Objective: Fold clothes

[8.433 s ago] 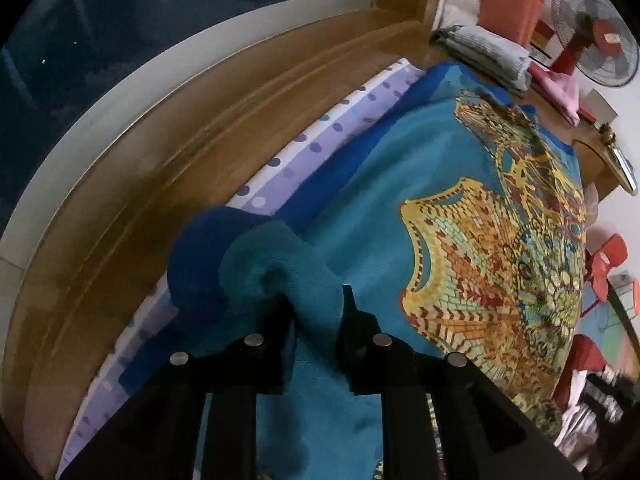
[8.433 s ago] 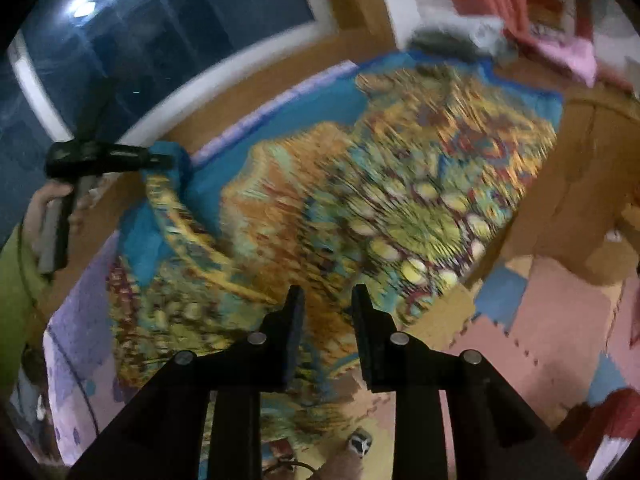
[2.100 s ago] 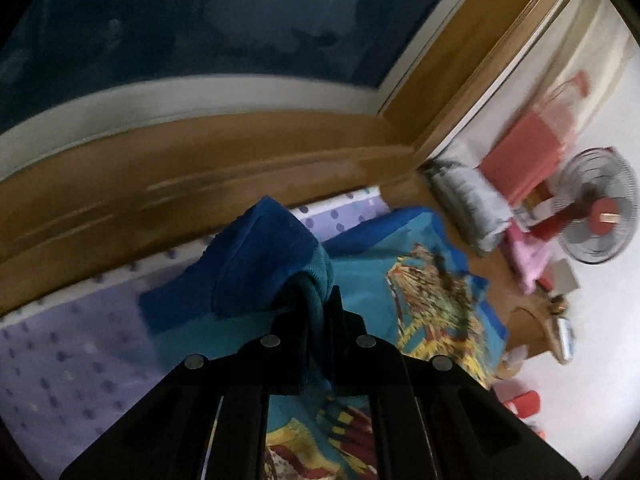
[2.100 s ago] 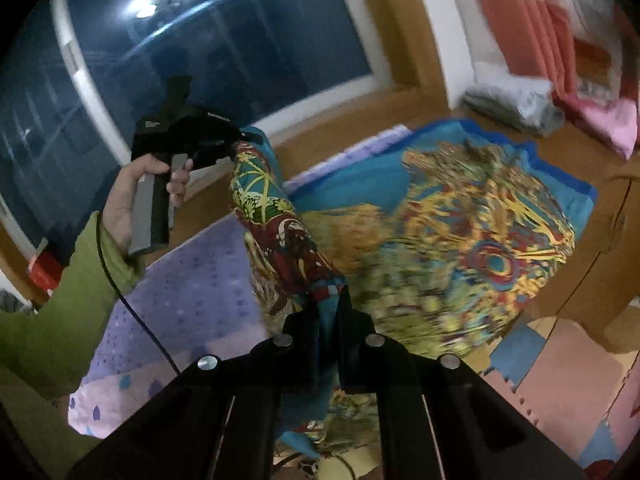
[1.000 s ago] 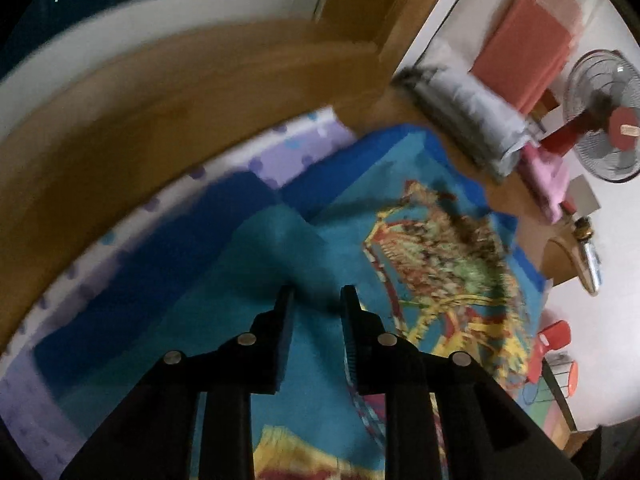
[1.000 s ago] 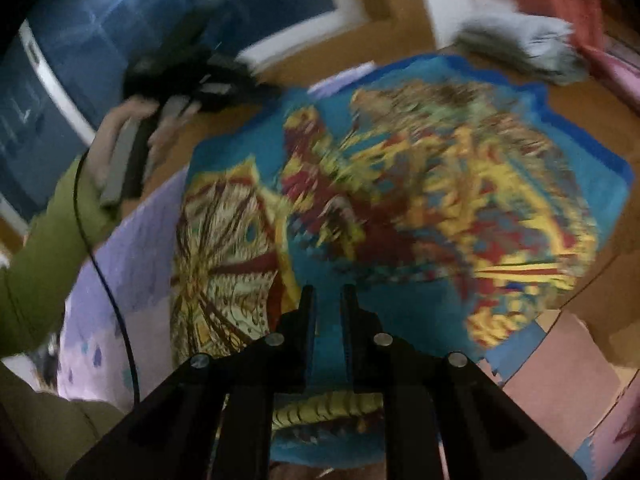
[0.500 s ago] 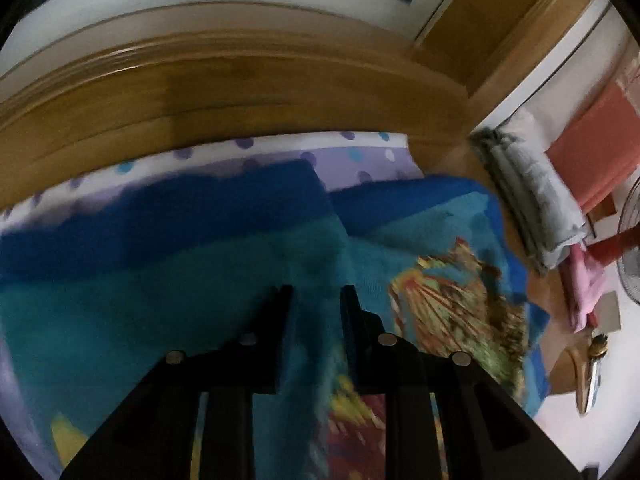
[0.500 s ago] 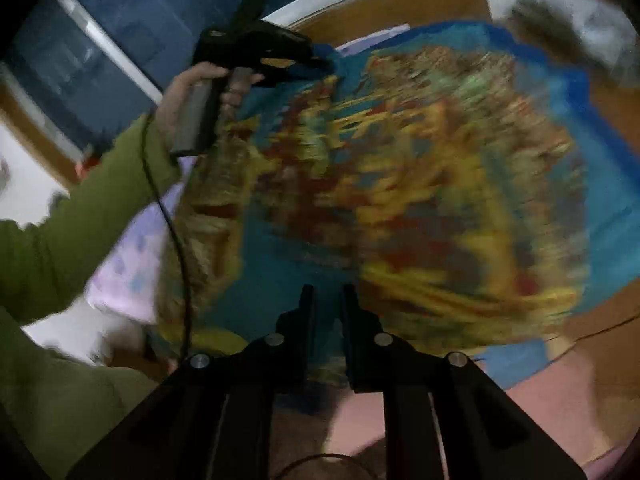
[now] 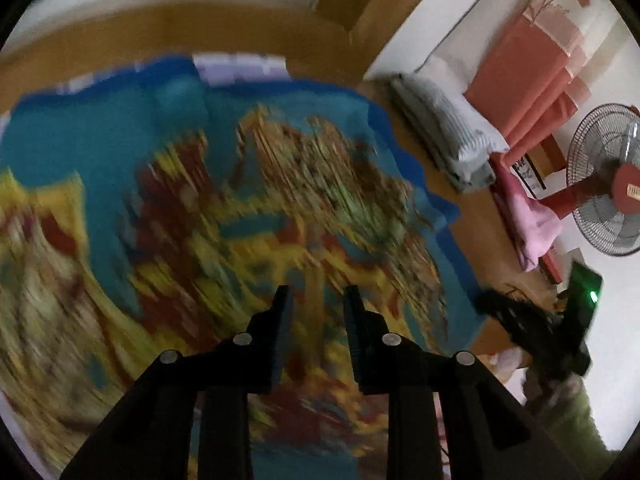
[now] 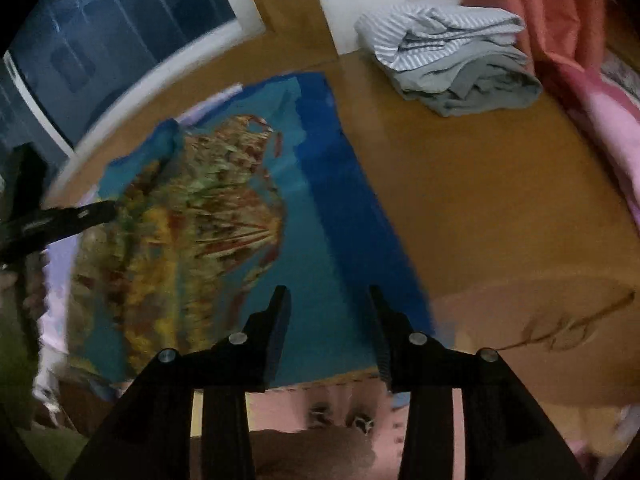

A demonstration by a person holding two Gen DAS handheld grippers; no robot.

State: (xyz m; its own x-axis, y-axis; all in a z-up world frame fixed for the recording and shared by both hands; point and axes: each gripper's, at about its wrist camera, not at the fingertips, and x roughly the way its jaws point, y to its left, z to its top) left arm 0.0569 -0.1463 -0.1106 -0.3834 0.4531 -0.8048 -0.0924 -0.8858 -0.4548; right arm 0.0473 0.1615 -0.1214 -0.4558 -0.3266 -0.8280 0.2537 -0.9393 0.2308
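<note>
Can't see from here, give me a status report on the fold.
Left gripper and right gripper opening, nothing between the jaws. Patterned blue cloth lies on the wooden platform. Nothing in the way.

Wood platform [image 10: 460, 184] w/ towel [image 10: 320, 240], folded laundry [image 10: 452, 60].

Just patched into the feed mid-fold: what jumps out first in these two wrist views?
The big blue blanket with its bright yellow-and-red pattern fills the left wrist view, spread on the wooden platform below the dark window. Both the left hand-held gripper and the right hand-held gripper are opening with nothing between the fingers. Beyond, striped grey folded bedding sits in the corner, with a red fan nearby.
</note>
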